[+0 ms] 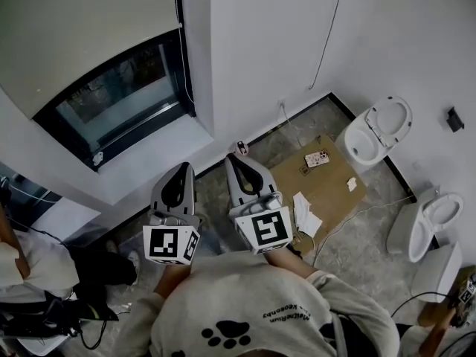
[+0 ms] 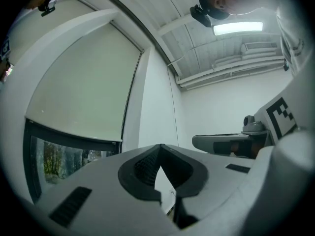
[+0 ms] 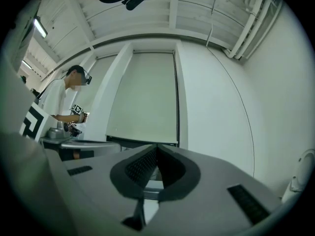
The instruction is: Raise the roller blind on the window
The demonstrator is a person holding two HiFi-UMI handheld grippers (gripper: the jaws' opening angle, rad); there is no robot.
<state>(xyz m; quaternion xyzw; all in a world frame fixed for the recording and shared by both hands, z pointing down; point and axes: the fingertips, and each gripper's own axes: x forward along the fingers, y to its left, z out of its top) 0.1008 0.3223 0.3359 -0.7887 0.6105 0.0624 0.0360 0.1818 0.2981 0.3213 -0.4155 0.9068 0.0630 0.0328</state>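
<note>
Hanging low over the window [image 1: 119, 95] ahead, the roller blind [image 1: 82, 28] looks light and limp, likely best worked by the thin, slippery cord [image 1: 181, 58] at its right edge, while left gripper [image 1: 184, 166] and right gripper [image 1: 232, 158] sit closed and empty.

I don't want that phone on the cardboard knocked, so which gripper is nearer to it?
Right. In the head view the right gripper is just left of the phone; the left gripper is further left, beyond the right one, towards the window.
</note>
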